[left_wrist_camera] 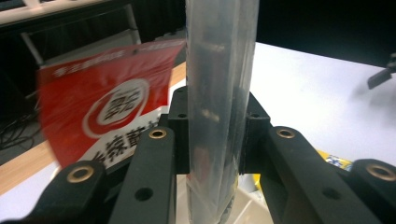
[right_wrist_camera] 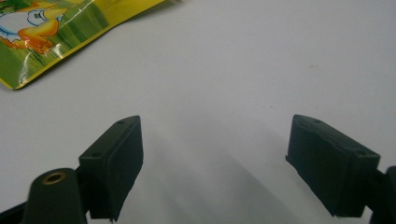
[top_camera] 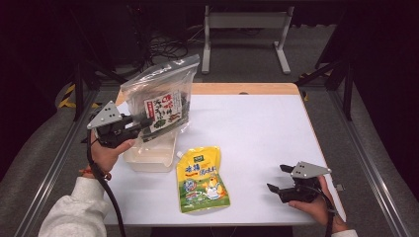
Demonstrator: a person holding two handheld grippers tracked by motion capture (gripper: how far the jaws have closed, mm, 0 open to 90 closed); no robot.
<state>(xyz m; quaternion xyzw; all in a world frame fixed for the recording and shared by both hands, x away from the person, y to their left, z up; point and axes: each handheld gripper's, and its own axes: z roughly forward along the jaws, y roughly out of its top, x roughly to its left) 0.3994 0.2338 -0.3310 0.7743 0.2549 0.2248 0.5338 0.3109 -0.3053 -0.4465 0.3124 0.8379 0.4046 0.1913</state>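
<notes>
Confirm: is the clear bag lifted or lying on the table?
Lifted. The left gripper pinches the clear bag upright above the plastic tub.

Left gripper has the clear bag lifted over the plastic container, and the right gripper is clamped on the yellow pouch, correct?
Not quite. The right gripper is open and holds nothing; the right gripper view shows bare table between its fingers, with the yellow pouch lying apart. The rest stands.

Black left gripper [top_camera: 141, 122] and right gripper [top_camera: 277, 178], grey three-cornered plates, brass rivets, trailing black cables, white sleeves
</notes>
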